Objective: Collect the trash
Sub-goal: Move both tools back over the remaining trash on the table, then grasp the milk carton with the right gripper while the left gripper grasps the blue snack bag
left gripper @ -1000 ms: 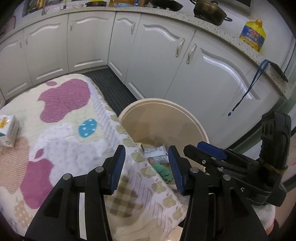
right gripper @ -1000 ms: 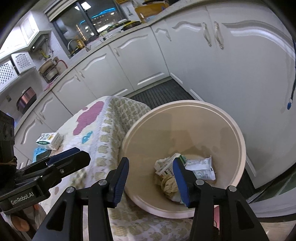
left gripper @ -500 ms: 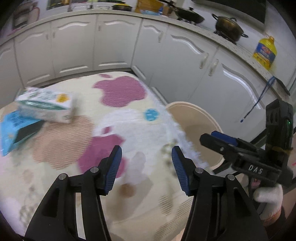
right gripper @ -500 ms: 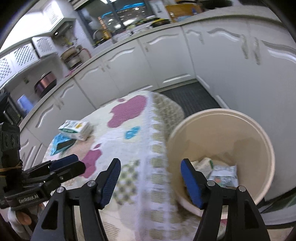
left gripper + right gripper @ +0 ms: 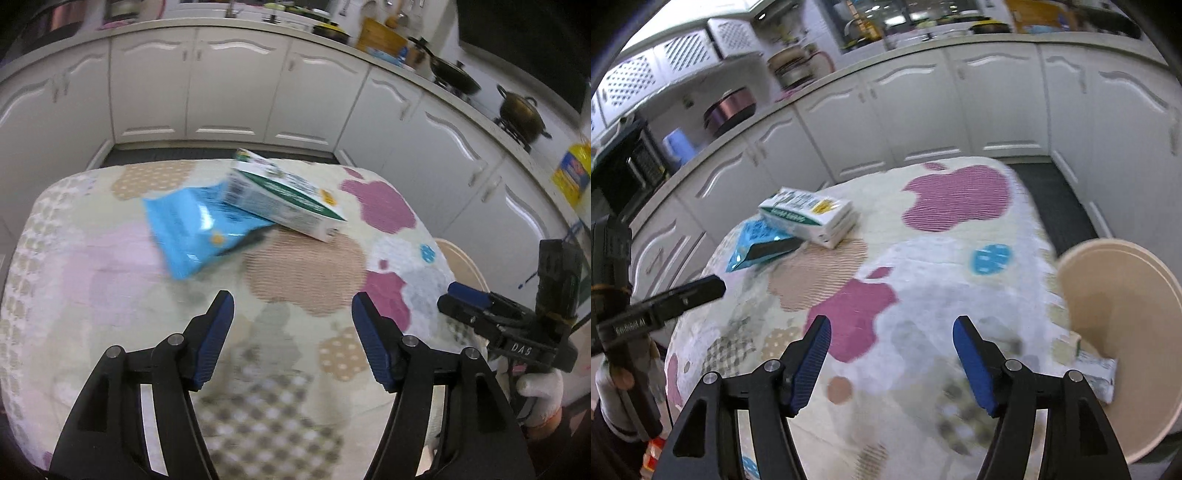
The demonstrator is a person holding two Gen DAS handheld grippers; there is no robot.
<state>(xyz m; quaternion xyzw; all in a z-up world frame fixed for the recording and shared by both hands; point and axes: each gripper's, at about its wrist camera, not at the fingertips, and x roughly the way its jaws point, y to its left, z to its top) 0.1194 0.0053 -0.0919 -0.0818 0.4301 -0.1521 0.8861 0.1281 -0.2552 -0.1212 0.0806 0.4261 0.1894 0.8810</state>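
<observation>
A white and green carton (image 5: 286, 197) lies on the patterned table cloth (image 5: 306, 273), partly on a blue foil bag (image 5: 192, 230). Both also show in the right wrist view: the carton (image 5: 809, 216) and the bag (image 5: 757, 245). My left gripper (image 5: 291, 317) is open and empty above the near half of the table, short of both items. My right gripper (image 5: 892, 347) is open and empty over the table's right part. The beige bin (image 5: 1123, 332) stands at the table's right edge with wrappers (image 5: 1097, 373) in it.
White kitchen cabinets (image 5: 236, 81) curve around the table. Pots (image 5: 521, 112) and a yellow oil bottle (image 5: 570, 173) stand on the counter at the right. The right gripper also shows at the right edge of the left wrist view (image 5: 454, 293).
Both grippers have swung left from above the bin to above the table, and both have opened wider. The carton and blue bag have come into the middle of both views.
</observation>
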